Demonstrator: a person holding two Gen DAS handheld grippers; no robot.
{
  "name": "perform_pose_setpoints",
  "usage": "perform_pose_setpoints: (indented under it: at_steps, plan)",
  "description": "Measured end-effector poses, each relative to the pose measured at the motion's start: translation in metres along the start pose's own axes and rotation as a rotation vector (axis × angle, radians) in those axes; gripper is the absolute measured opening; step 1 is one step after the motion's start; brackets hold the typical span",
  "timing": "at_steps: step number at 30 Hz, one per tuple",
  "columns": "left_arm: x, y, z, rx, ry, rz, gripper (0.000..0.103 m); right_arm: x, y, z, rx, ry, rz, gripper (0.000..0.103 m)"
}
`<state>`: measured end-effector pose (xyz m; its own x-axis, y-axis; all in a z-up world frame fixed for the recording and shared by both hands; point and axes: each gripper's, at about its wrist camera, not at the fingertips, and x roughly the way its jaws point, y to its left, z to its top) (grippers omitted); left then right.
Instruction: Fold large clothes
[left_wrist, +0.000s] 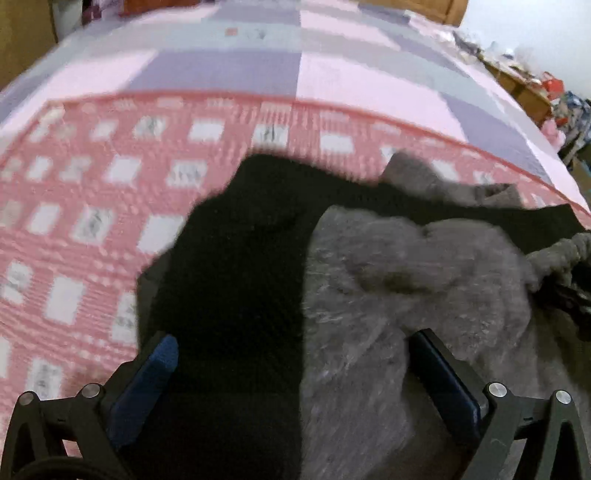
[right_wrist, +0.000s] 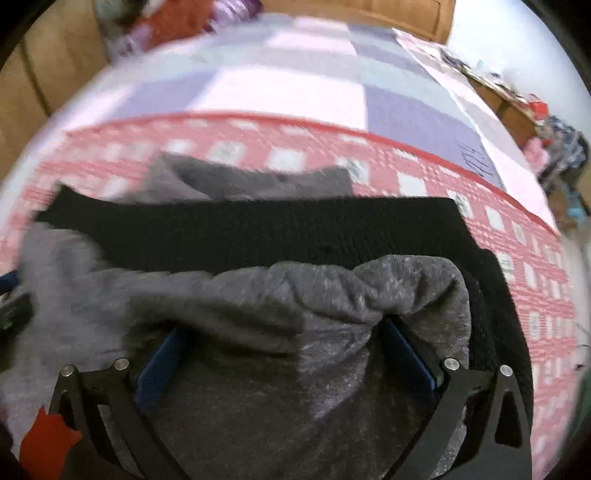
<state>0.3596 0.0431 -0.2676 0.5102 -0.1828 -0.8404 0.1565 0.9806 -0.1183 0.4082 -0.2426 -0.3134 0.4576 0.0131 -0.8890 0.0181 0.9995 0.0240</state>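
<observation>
Left jaws: my left gripper (left_wrist: 291, 363) stands wide apart, blue pads on either side of the cloth, nothing pinched between them; it hovers over the seam where black meets grey.
Right jaws: my right gripper (right_wrist: 284, 350) is also spread wide. Grey fleece is bunched over and between its fingers; I cannot confirm any clamp on it, and I judge it draped, not held.
Item under task: a large garment (right_wrist: 258, 229) with a black knit outer face and a grey fleece lining (left_wrist: 388, 273).
Location: it lies on the pink checked blanket (left_wrist: 81, 206), which lies over the pastel patchwork bedspread (left_wrist: 229, 70). The near part sits directly beneath both grippers.
Appearance: the black band runs flat across the right wrist view; the grey lining is turned up and rumpled nearest me, and a further grey piece shows beyond the black band. Both views are motion-blurred, so fine detail is unreliable.
Handling, judged: soft and limp, no stiffness, moderately heavy for cloth. The fleece should give good friction against the pads; the thick layers will fill the jaws.
Hold points, judged: take an edge or corner of the doubled hem, black and grey together, one gripper at each end, so the layers do not slide apart.
Risk, judged: pinching the lining alone would leave the outer layer behind.
</observation>
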Motion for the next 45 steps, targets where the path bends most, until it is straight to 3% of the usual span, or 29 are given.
perform_pose_setpoints:
  at_steps: [2, 5, 6, 7, 8, 9, 11, 13, 17, 20, 23, 27, 29, 32, 33, 34, 35, 36, 38, 39, 43, 45]
  plan:
    - [-0.020, -0.014, -0.002, 0.058, -0.054, -0.052, 0.103, -0.036, -0.008, -0.016, -0.016, -0.094, 0.017, 0.103]
    - [-0.018, -0.041, 0.011, 0.145, -0.063, -0.098, 0.103, -0.055, -0.019, -0.030, -0.057, -0.149, -0.117, 0.103]
    - [-0.012, -0.048, 0.016, 0.153, -0.064, -0.104, 0.103, -0.049, -0.029, -0.032, -0.049, -0.128, -0.167, 0.103]
    - [-0.007, -0.050, 0.021, 0.149, -0.061, -0.103, 0.103, -0.029, -0.050, -0.035, -0.005, -0.041, -0.241, 0.103]
    - [0.005, -0.050, 0.028, 0.133, -0.051, -0.088, 0.103, -0.019, -0.068, -0.040, 0.047, 0.011, -0.244, 0.103]
    - [0.019, -0.046, 0.032, 0.110, -0.030, -0.071, 0.103, -0.005, -0.104, -0.051, 0.207, 0.059, -0.121, 0.103]
    - [0.057, -0.031, 0.041, 0.007, 0.092, -0.085, 0.103, 0.002, -0.131, -0.066, 0.328, 0.062, -0.031, 0.103]
    - [0.067, -0.032, 0.047, 0.012, 0.110, -0.089, 0.103, -0.007, -0.124, -0.072, 0.268, 0.005, -0.078, 0.103]
    - [0.066, -0.053, 0.043, 0.211, 0.035, -0.049, 0.103, -0.008, -0.132, -0.087, 0.311, -0.031, -0.042, 0.103]
    - [0.080, -0.039, 0.036, 0.169, 0.064, -0.072, 0.103, -0.012, -0.117, -0.075, 0.247, -0.016, -0.099, 0.103]
    - [0.063, -0.049, 0.040, 0.200, 0.027, -0.025, 0.103, -0.039, -0.087, -0.061, 0.154, -0.075, -0.197, 0.103]
    - [0.019, -0.059, 0.042, 0.233, -0.125, -0.067, 0.103, -0.071, -0.049, -0.041, 0.042, -0.238, -0.173, 0.103]
    - [0.020, -0.060, 0.046, 0.227, -0.147, -0.055, 0.103, -0.063, -0.038, -0.031, 0.000, -0.231, -0.190, 0.103]
    - [0.061, -0.037, 0.054, 0.116, -0.003, 0.021, 0.103, -0.019, -0.060, -0.025, 0.034, -0.102, -0.266, 0.103]
    - [0.070, -0.023, 0.055, 0.057, 0.027, -0.003, 0.103, 0.005, -0.089, -0.033, 0.107, -0.011, -0.234, 0.103]
    - [0.076, -0.007, 0.056, -0.010, 0.036, 0.006, 0.103, 0.016, -0.111, -0.040, 0.194, 0.019, -0.133, 0.103]
    - [0.080, 0.004, 0.057, -0.042, 0.036, 0.059, 0.103, 0.021, -0.134, -0.048, 0.285, 0.021, -0.042, 0.103]
    - [0.085, 0.013, 0.056, -0.067, 0.056, 0.094, 0.103, 0.020, -0.137, -0.049, 0.283, 0.005, -0.043, 0.103]
    - [0.109, 0.039, 0.050, -0.160, 0.161, -0.013, 0.103, 0.019, -0.127, -0.050, 0.219, -0.029, -0.088, 0.103]
    - [0.116, 0.043, 0.048, -0.172, 0.186, -0.035, 0.103, 0.020, -0.127, -0.051, 0.220, -0.033, -0.085, 0.103]
    - [0.114, 0.017, 0.048, -0.002, 0.123, 0.067, 0.103, 0.024, -0.127, -0.051, 0.224, -0.030, -0.080, 0.103]
    - [0.111, 0.021, 0.052, -0.034, 0.141, 0.049, 0.103, 0.024, -0.128, -0.050, 0.226, -0.025, -0.074, 0.103]
